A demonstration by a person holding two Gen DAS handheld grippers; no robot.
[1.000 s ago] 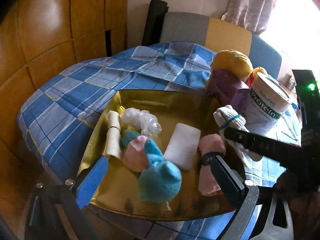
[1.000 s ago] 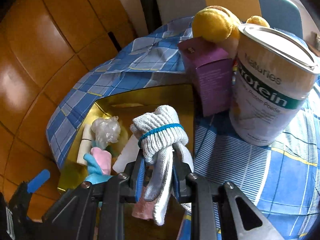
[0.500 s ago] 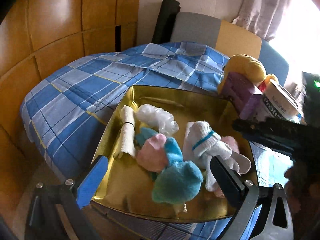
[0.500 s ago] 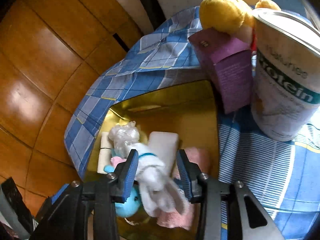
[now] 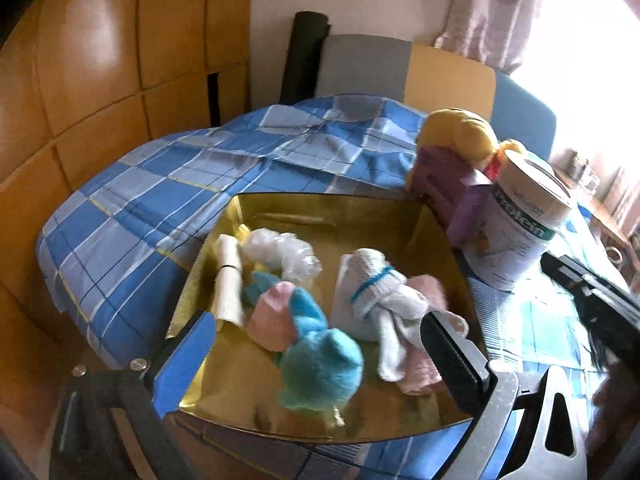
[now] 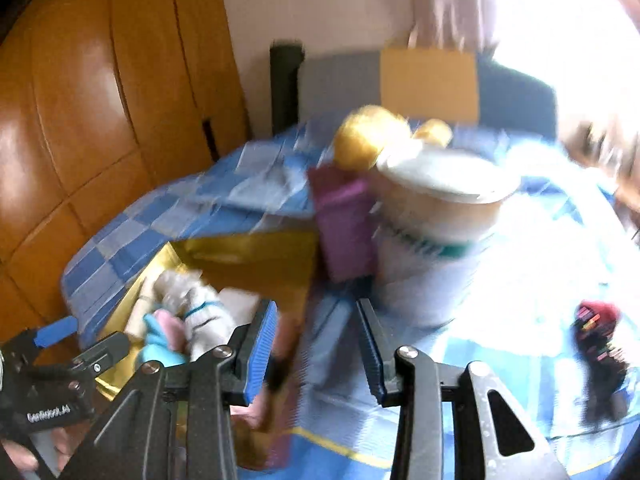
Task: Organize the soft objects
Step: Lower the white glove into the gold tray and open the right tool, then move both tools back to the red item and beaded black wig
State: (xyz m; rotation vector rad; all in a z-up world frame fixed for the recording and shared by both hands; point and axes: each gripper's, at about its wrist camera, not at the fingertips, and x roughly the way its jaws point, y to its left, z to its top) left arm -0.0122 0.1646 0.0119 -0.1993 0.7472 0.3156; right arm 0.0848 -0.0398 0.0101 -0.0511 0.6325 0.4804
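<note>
A home room: checked tablecloth (image 5: pixel 168 184), wooden wardrobe panels (image 5: pixel 100 72), curtain (image 5: pixel 496 12), padded chair (image 5: pixel 404 72) by a bright window.

My left gripper (image 5: pixel 316 352) and right gripper (image 6: pixel 316 344): black frames, blue ribbed finger pads, silver screws, white lettering.

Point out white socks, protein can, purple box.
white socks (image 5: pixel 370 284), left wrist view, on the banded cuff
protein can (image 5: pixel 516 236), left wrist view, on the label
purple box (image 6: pixel 346 224), right wrist view, on its front face
</note>
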